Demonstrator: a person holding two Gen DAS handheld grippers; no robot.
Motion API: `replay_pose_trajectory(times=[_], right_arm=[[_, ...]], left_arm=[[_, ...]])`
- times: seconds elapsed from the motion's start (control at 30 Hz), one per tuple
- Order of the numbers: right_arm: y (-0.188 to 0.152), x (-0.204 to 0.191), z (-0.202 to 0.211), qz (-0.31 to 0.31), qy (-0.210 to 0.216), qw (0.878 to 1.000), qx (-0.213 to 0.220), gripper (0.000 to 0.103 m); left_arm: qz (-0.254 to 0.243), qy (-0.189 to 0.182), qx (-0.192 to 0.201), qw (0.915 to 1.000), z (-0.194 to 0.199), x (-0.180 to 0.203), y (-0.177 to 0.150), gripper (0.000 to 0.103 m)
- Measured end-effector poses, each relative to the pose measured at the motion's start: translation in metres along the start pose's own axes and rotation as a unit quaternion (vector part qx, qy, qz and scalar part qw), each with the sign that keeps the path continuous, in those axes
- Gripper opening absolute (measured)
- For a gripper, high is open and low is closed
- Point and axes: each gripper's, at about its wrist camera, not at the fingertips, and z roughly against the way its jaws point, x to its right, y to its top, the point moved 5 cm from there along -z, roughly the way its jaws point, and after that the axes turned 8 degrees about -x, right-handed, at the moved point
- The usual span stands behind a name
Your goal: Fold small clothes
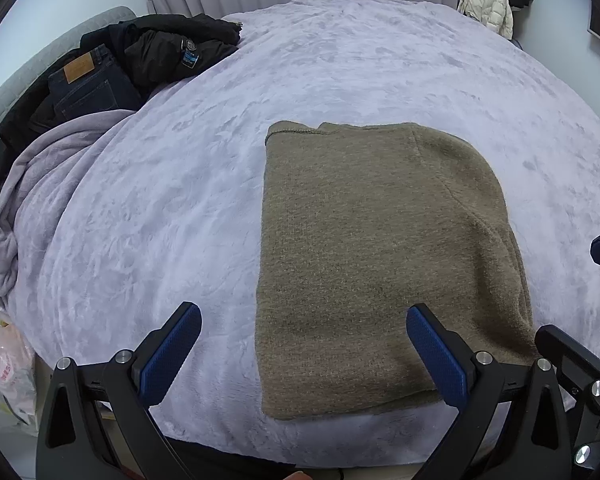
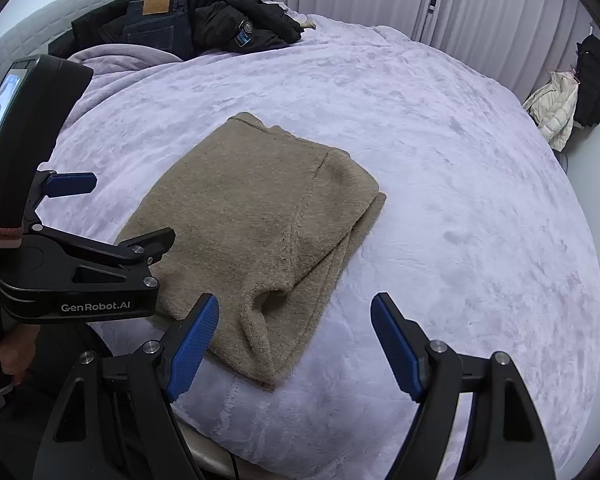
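Note:
A tan knit sweater (image 1: 380,248) lies folded into a rectangle on the lilac bed cover (image 1: 160,220); it also shows in the right wrist view (image 2: 256,216), with a sleeve edge folded over on its right side. My left gripper (image 1: 300,320) is open and empty, held just above the sweater's near left corner. My right gripper (image 2: 296,312) is open and empty, above the sweater's near right corner. The left gripper's body shows at the left of the right wrist view (image 2: 84,280).
Dark jeans (image 1: 88,84) and a black jacket (image 1: 172,48) are piled at the head of the bed. A bunched lilac blanket (image 1: 32,184) lies beside them. A white puffer jacket (image 1: 488,0) hangs at the far wall. A plastic bag (image 1: 4,372) sits beside the bed.

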Motion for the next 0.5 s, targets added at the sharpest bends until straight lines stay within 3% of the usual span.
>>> replay_pose_trajectory(times=[0.2,0.3,0.5], right_arm=[[-0.001,0.006,-0.001,-0.004,0.006,1.000,0.005,0.081],[-0.003,0.012,-0.001,-0.005,0.009,1.000,0.008,0.081],[-0.023,0.063,-0.003,-0.055,-0.016,0.998,0.014,0.081]], left_arm=[[-0.005,0.008,0.003,0.9999,0.003,0.006,0.001,0.103],[-0.005,0.024,0.026,0.9994,0.013,0.012,0.004,0.103],[-0.067,-0.020,0.051,0.9963,0.034,0.085,0.029,0.103]])
